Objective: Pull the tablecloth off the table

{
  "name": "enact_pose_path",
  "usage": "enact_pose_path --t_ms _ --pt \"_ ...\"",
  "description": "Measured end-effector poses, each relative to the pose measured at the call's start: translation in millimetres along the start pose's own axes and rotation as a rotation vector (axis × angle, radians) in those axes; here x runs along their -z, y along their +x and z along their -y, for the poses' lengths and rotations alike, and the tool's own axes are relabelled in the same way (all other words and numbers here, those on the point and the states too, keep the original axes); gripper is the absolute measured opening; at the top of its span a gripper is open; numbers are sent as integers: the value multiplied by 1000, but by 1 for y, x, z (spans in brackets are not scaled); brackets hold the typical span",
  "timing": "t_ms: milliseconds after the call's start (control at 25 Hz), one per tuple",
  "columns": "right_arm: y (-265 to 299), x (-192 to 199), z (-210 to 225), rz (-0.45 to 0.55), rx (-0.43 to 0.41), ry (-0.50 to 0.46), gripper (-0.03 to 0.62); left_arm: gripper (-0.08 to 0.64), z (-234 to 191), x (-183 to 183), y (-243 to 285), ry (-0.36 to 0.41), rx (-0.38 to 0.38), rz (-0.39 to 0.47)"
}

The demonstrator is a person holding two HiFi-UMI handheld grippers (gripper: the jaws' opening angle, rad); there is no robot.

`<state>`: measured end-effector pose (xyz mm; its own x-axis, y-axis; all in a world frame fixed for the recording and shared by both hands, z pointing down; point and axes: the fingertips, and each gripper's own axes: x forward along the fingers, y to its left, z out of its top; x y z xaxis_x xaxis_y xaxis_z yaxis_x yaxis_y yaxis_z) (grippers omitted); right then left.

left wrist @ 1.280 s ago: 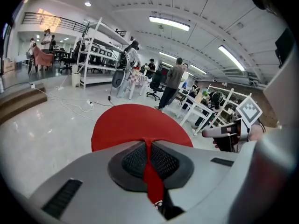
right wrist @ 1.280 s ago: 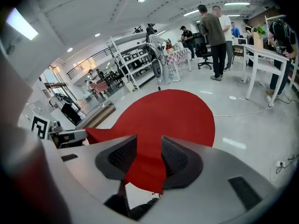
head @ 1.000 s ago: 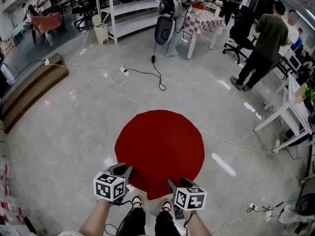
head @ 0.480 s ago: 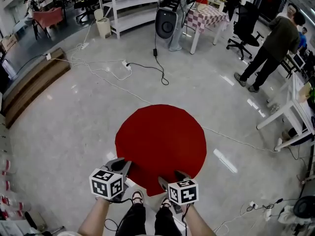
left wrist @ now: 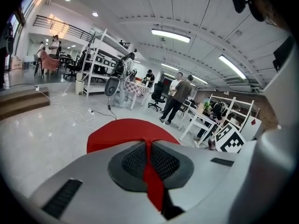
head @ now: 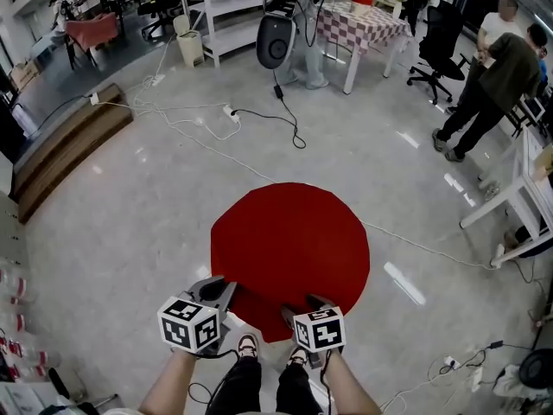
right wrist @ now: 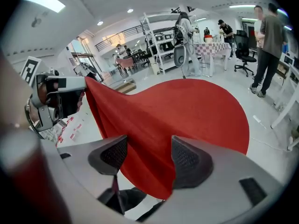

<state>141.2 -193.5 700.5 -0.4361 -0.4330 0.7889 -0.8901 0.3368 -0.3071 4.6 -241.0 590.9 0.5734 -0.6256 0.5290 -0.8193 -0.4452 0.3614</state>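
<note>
The pale workshop floor [head: 130, 214] spreads wide, and in its middle sits the tablecloth [head: 289, 240] — a round red sheet spread over a table that it hides completely. It looks like thin, soft fabric: light, limp and without stiffness. I judge it will drape and slide rather than lift as one piece, and should come off with a steady pull toward the person. The hem on the near side is the place to take hold, with two grips set apart so the cloth doesn't bunch into a rope.

The left gripper [left wrist: 148, 146] is clamped on that near edge. A narrow red fold runs squeezed between its pads [left wrist: 135, 160], and the cloth rises from its flat part up to the gripper in a slack ridge. The right gripper [right wrist: 145, 155] stands near beside it, angled down at the same near hem. Its jaws have just been opening and are now wide apart. Red fabric shows in the gap between them, but the pads press on nothing — this gripper has no hold.
</note>
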Motion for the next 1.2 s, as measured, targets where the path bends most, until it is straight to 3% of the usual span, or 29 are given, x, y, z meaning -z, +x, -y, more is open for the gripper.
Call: enact_pose_path --t_ms 120,360,720,1200 --pt "0 -1 2 5 12 16 248 18 4 -6 -4 9 4 9" --pt "-1 -5 4 14 6 49 187 18 9 -15 -8 30 15 19" --pt "-12 -13 9 32 2 86 37 18 19 -23 -5 74 30 24" --pt "-43 -47 14 130 40 148 29 18 20 -50 -6 68 22 67"
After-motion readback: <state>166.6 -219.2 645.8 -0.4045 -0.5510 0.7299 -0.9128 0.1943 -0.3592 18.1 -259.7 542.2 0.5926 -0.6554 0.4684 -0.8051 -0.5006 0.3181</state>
